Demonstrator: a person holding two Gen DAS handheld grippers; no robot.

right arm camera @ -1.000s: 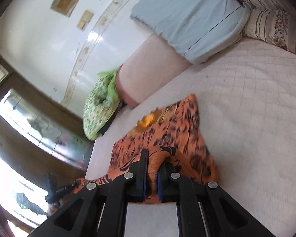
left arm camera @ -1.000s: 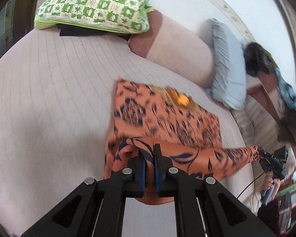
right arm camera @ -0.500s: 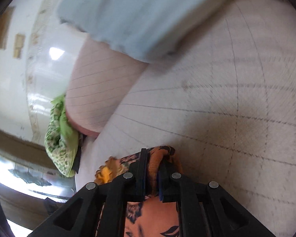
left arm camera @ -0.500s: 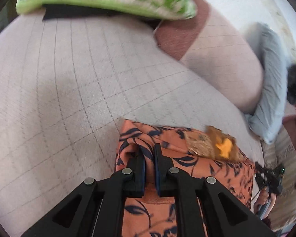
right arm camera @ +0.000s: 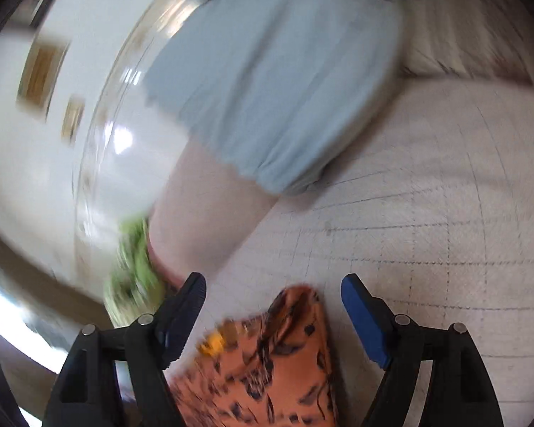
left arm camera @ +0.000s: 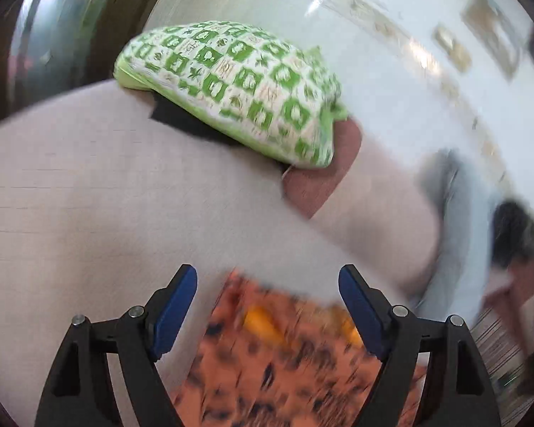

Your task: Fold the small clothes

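An orange garment with dark blue print point(left arm camera: 277, 363) lies on the pale quilted bed point(left arm camera: 89, 213), blurred by motion. My left gripper point(left arm camera: 267, 284) is open and empty, its blue-padded fingers spread above the garment's far edge. In the right wrist view the same garment point(right arm camera: 277, 359) lies below my right gripper point(right arm camera: 272, 291), which is also open and empty, with the cloth's corner between and beneath the fingers. A yellow patch point(right arm camera: 210, 341) shows on the garment.
A green-and-white patterned pillow point(left arm camera: 231, 85) lies at the head of the bed on something dark. A pink bolster point(left arm camera: 366, 213) and a light blue pillow point(right arm camera: 274, 82) stand against the white wall. The quilted bed surface point(right arm camera: 427, 249) stretches to the right.
Both grippers have opened and let go of the orange garment, which now lies on the bed. Both have lifted and tilted up toward the pillows and wall.
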